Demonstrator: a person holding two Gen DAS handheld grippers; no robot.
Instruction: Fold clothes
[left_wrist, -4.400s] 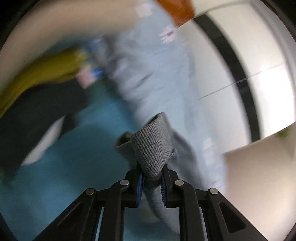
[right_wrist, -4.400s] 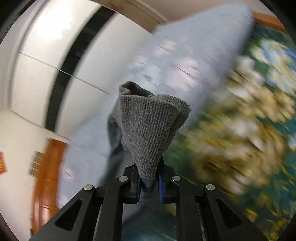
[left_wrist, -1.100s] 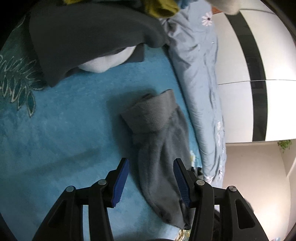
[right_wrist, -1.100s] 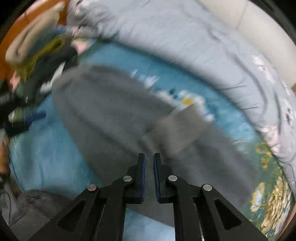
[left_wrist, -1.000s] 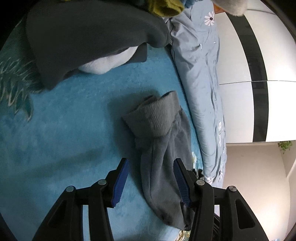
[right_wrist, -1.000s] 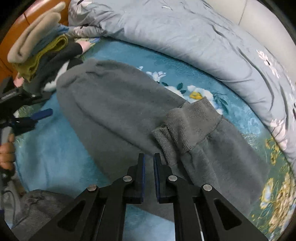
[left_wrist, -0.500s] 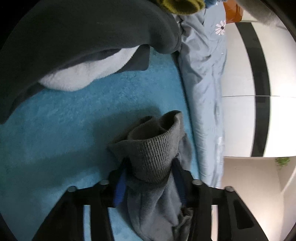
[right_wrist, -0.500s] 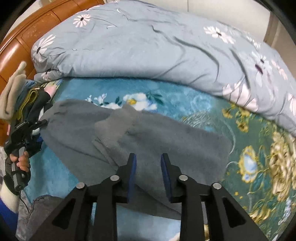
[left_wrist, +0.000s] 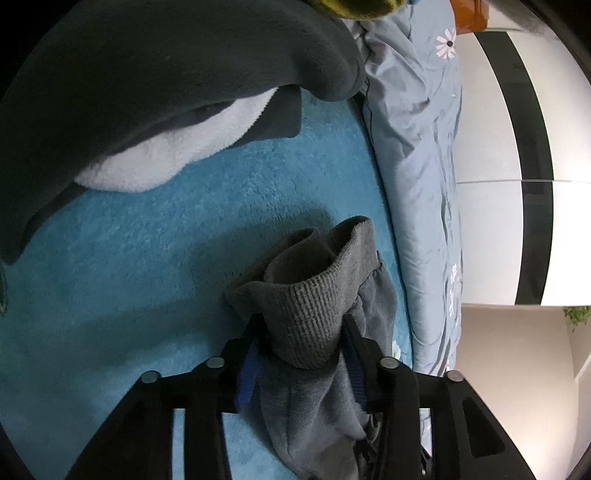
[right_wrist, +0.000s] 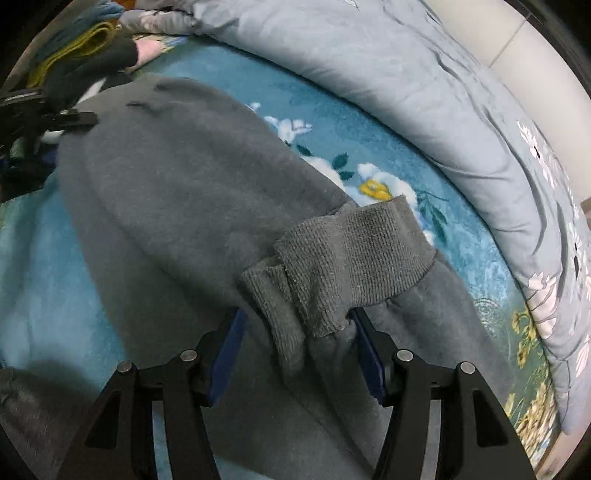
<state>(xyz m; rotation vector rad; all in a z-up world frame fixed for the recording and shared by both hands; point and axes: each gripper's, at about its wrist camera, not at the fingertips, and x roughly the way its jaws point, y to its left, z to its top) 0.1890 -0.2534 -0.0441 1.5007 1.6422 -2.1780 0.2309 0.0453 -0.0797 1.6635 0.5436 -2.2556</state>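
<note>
Left wrist view: left gripper (left_wrist: 301, 363) has its jaws partly closed, gripping one ribbed cuff (left_wrist: 306, 314) of the grey sweatpants (left_wrist: 325, 417). Right gripper (right_wrist: 297, 350) is wide open, jaws either side of a second cuff (right_wrist: 351, 254), not clamping it. One pair of sweatpants lies flat on the blue blanket (right_wrist: 40, 266), beside one quilt (right_wrist: 424, 85) and one clothes stack (right_wrist: 85, 44).

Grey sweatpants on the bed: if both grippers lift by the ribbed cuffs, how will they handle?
Probably floppy: the grey sweatpants lie slack and creased. Thick fleece suggests some heft, so the middle likely sags. The ribbed cuffs look grippy between the open right gripper fingers.
</note>
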